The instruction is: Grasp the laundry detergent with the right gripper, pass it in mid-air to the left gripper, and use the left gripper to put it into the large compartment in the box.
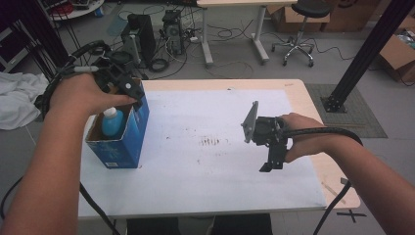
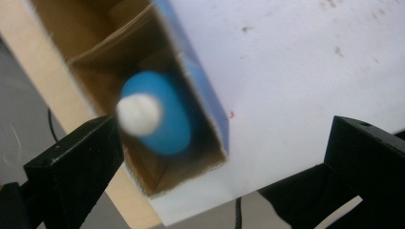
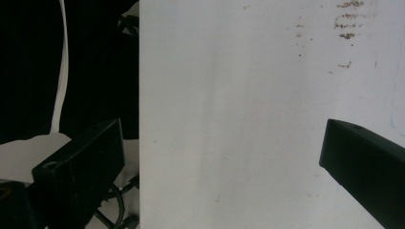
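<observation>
The left gripper (image 1: 128,88) hangs over the open top of a blue cardboard box (image 1: 128,142) that stands at the left side of the table (image 1: 293,93). Its jaws are wide apart and they hold nothing. In the left gripper view the box (image 2: 210,109) lies below and between the two jaws, closer to the left jaw. Inside the box stands a blue bottle (image 2: 165,119) with a white cap (image 2: 138,113). The cap is just beside the tip of the left jaw in that view, a little blurred, and it does not touch the jaw. From the high view the bottle (image 1: 112,122) is upright in the box, under the person's left hand (image 1: 85,95), and the jaws stay above it. The right gripper (image 1: 270,164) is well apart from the box, over the right part of the white sheet (image 1: 195,117) that covers the table. Its jaws point down and are also wide open and empty. In the right gripper view only the bare white sheet (image 3: 239,119) lies between the jaws, and some small dark marks (image 3: 346,28) are beyond them, toward the right jaw.
</observation>
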Available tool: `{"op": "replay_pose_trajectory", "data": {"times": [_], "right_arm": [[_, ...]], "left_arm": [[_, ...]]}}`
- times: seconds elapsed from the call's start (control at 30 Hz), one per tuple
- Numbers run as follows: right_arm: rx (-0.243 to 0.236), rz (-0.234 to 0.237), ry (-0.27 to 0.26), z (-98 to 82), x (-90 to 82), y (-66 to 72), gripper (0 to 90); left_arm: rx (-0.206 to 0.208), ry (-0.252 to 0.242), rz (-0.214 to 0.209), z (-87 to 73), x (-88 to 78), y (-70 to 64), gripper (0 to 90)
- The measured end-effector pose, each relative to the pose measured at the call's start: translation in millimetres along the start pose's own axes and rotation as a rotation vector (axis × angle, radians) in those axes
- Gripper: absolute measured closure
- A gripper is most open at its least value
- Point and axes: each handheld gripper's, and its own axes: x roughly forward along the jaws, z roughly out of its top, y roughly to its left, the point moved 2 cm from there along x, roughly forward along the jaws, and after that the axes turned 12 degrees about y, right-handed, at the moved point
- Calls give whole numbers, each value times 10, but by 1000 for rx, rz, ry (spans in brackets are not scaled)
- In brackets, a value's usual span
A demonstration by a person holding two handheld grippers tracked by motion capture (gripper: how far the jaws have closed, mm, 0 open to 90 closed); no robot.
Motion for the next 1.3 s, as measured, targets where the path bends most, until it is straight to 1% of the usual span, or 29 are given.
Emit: {"op": "replay_pose_trajectory", "data": {"times": [0.07,0.1,0.13,0.17,0.2,0.23,0.27,0.3,0.33,0.37,0.5,0.6,0.67,0.7,0.73,0.8,0.87,0.9,0.97,1.0,1.03,1.07,1.13,1.2,1.3], "right_arm": [[7,0,4,-8,-9,0,15],[4,0,3,-12,-11,-6,15],[7,2,6,-18,-17,-7,14],[9,2,8,-21,-21,-7,12],[4,1,8,-26,-25,-10,7],[0,0,7,-30,-33,-8,2],[0,-1,9,-32,-38,-9,1],[0,0,10,-33,-44,-12,1],[2,3,12,-35,-53,-14,0],[4,4,16,-37,-58,-16,0],[6,8,26,-35,-74,-30,0],[10,10,31,-29,-86,-28,0],[8,11,37,-31,-89,-32,0],[7,13,39,-34,-87,-36,0],[12,15,40,-37,-85,-35,0],[16,20,46,-43,-80,-41,0],[13,20,51,-50,-75,-48,0],[22,25,51,-54,-75,-44,0],[25,26,55,-68,-71,-53,0],[20,24,53,-73,-68,-63,0],[26,26,57,-80,-73,-66,0],[21,24,54,-82,-71,-77,0],[29,26,57,-81,-74,-80,0],[19,21,55,-67,-71,-90,0],[19,27,57,-41,-75,-94,0]], "left_arm": [[80,-3,-1,17,-6,-75,1],[137,-7,6,27,-9,-136,1],[161,-6,4,34,-10,-171,1],[195,-12,2,43,-9,-226,1],[240,-15,3,54,-13,-288,1],[268,-16,3,63,-16,-327,1],[305,-18,6,76,-17,-387,1],[333,-15,-7,88,-10,-446,1],[378,-10,-7,102,-3,-526,1],[406,-12,3,110,2,-573,1],[529,0,-7,165,45,-783,1],[586,17,-17,190,98,-874,1],[642,27,-13,201,143,-939,1],[658,32,-14,203,160,-958,1],[689,37,-11,208,180,-980,1],[739,43,-14,215,223,-1020,1],[790,49,-7,220,270,-1062,1],[814,59,-4,223,287,-1083,1],[855,65,-2,224,315,-1125,1],[873,70,-1,222,323,-1147,1],[885,73,-1,218,325,-1163,1],[899,67,2,213,330,-1177,1],[914,68,2,205,334,-1195,1],[938,64,11,187,346,-1217,1],[952,67,5,166,353,-1227,1]]}}
